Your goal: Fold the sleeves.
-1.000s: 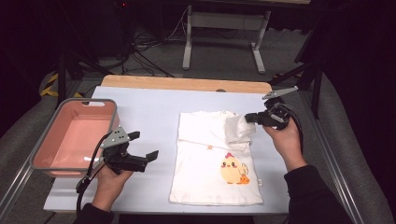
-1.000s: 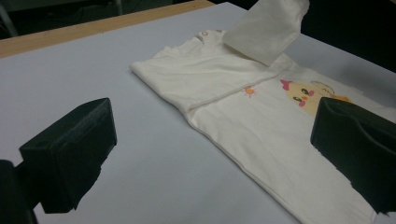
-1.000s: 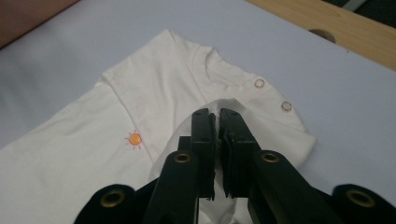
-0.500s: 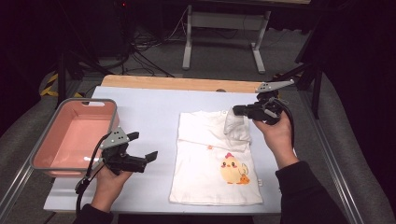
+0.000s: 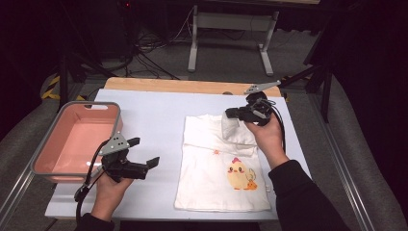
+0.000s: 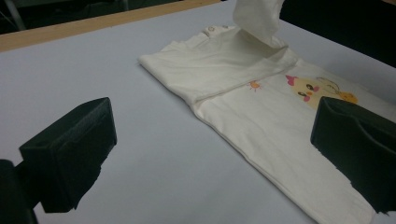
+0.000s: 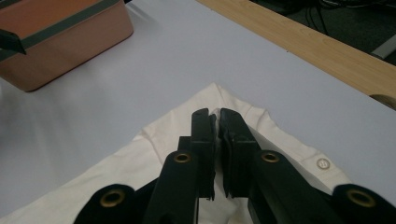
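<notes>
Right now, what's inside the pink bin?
Nothing that shows: the pink bin has a bare floor in the high view. The left gripper and its plate cover the bin's near right corner, so that part can't be checked.

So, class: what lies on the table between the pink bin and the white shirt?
The left claw, jaws open, held by the person's hand, over bare white table between pink bin and white shirt, seen in the high view.

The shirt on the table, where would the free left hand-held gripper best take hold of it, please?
Probably the shirt's long left edge, approached from the bin side: that edge lies flat and unobstructed, right in front of the open left hand-held gripper.
</notes>
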